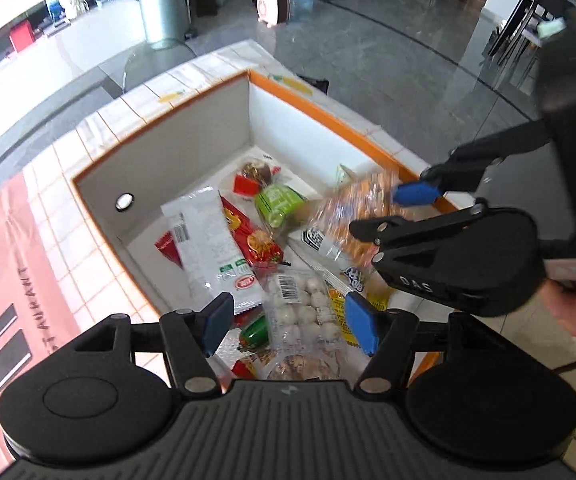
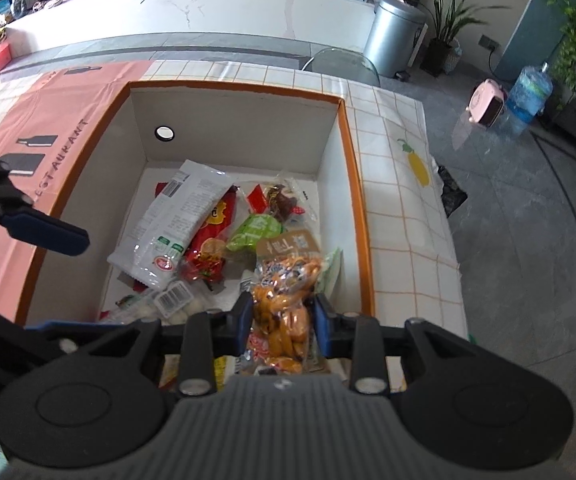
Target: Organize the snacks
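Your right gripper (image 2: 280, 322): fingers clamped on clear bag of orange snacks (image 2: 284, 300), held over orange-rimmed white cardboard box (image 2: 351, 168) on table. Left gripper (image 1: 289, 322): fingers wide apart, holding nothing, above clear pack of white balls (image 1: 307, 312).

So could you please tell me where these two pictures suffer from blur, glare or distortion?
Left wrist view: the clear bag of orange snacks in the right gripper is smeared by motion blur; the floor shows window glare, and the fisheye bends the orange-rimmed box. Right wrist view: that bag is sharp, the left gripper's finger sits in shadow, and the counter edges curve.
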{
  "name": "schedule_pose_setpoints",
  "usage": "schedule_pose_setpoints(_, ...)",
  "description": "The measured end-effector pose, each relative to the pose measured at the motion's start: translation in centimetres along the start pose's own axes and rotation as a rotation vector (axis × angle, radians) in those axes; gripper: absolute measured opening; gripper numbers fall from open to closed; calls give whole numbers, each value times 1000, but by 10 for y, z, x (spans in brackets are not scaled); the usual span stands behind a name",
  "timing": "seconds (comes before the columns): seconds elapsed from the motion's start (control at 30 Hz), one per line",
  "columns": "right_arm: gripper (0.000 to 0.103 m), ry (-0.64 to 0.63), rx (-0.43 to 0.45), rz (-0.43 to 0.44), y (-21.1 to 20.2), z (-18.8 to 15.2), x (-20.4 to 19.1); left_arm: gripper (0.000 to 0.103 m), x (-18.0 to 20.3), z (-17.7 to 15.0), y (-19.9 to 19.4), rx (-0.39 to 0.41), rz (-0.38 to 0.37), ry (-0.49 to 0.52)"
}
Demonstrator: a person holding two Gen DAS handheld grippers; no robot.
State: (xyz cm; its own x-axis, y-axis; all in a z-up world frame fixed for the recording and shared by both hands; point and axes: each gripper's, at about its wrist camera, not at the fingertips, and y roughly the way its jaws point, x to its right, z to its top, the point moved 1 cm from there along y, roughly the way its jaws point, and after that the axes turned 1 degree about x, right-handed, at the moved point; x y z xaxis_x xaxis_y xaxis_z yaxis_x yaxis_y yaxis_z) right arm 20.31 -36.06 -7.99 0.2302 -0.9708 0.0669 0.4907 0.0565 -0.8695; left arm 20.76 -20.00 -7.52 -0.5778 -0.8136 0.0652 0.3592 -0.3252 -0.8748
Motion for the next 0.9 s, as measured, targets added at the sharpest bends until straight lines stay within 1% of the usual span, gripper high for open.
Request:
schedule_pose_setpoints(0.1, 28, -17, -16, -21, 0, 1, -6, 76, -4, -2, -11, 19, 2, -18)
schedule_pose_setpoints(0.2, 30, -37, -7, -36, -9, 5, -13, 76, -8, -5, -27, 49, 27, -28)
schedule_pose_setpoints(0.27, 39, -36, 10, -44, -20, 8, -15, 76, -10, -7, -40, 77, 34, -34)
schedule_pose_setpoints(0.33, 44, -36, 30, -55, -34, 12, -19, 76, -14, -9, -55, 111, 39, -46)
schedule_pose_setpoints(0.4, 46, -37, 56, -52, -50, 16, -25, 76, -17, -12, -72, 152, 49, -57)
schedule_pose_setpoints(0.53, 54, -27, 117, -29, -85, 19, -38, 77, -22, -20, -110, 235, 78, -76)
schedule_pose_setpoints(0.6, 56, -22, 147, -21, -103, 19, -47, 81, -24, -27, -129, 279, 97, -90)
schedule_pose_setpoints(0.63, 57, -18, 165, -12, -112, 18, -52, 82, -25, -30, -138, 301, 106, -97)
schedule_pose_setpoints(0.7, 60, 0, 200, 2, -130, 14, -60, 83, -26, -39, -154, 341, 125, -113)
schedule_pose_setpoints(0.73, 61, 12, 220, 14, -140, 12, -65, 83, -27, -44, -162, 361, 134, -120)
schedule_pose_setpoints(0.8, 61, 39, 262, 38, -158, 5, -73, 88, -28, -55, -175, 399, 152, -138)
schedule_pose_setpoints(0.83, 61, 52, 282, 47, -167, 2, -77, 88, -28, -60, -180, 414, 162, -144)
schedule_pose_setpoints(0.9, 69, 77, 325, 61, -181, -8, -85, 88, -28, -72, -189, 441, 187, -156)
